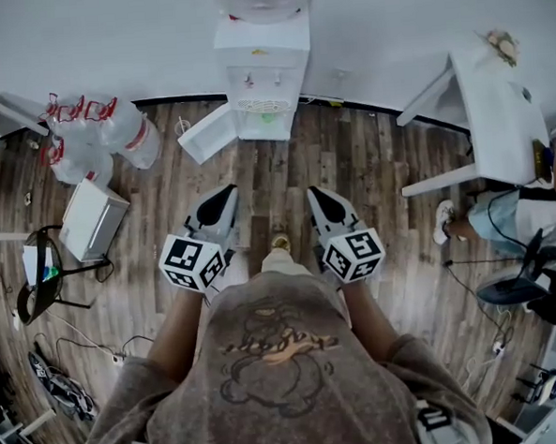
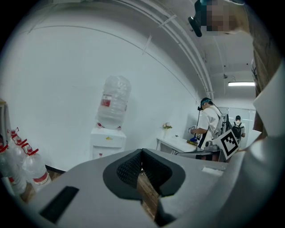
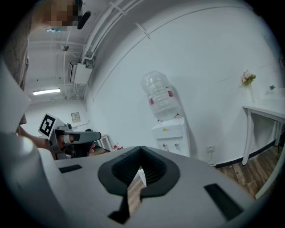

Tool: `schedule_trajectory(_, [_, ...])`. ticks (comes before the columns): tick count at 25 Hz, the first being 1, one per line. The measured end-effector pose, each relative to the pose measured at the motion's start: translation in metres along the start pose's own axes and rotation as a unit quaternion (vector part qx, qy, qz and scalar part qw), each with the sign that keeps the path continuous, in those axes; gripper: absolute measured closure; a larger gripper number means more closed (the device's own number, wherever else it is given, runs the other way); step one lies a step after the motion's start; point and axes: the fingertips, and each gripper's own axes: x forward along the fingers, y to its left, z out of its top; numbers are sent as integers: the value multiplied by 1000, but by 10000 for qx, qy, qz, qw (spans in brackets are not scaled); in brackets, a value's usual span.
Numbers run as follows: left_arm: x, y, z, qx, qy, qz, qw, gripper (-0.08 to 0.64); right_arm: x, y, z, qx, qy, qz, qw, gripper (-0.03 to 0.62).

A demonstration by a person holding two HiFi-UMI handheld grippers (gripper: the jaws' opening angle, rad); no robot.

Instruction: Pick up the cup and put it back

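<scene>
Fingers point(image 2: 129, 169) pressed together, empty, on left gripper point(image 1: 226, 193) and right gripper point(image 1: 316, 193); water dispenser point(image 1: 261, 72) ahead, bottles point(image 1: 94, 134) leftward.

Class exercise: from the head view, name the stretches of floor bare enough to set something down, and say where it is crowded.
Bare wood floor lies between the water dispenser and the white table. It is crowded on the left, with water bottles and a white box, and on the right, around the seated person.
</scene>
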Motion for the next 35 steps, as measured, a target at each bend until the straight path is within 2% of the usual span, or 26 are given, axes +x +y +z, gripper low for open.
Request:
schedule_trajectory(7, [46,19,15,20,-46,194,9998,557,32,-41,19,3,72,70,9999,591])
schedule_trajectory(13, [74,34,26,65,-47,163,9998,557,54,-59,33,-26,97,80,9999,591])
schedule_trajectory(26, [150,94,59,130,-24,-195,9997,557,127,-91,66,21,38,-150,9999,591])
schedule_trajectory(35, [194,131,57,94,144,-513,9985,557,170,-109,72,88,69,-387,9992,591])
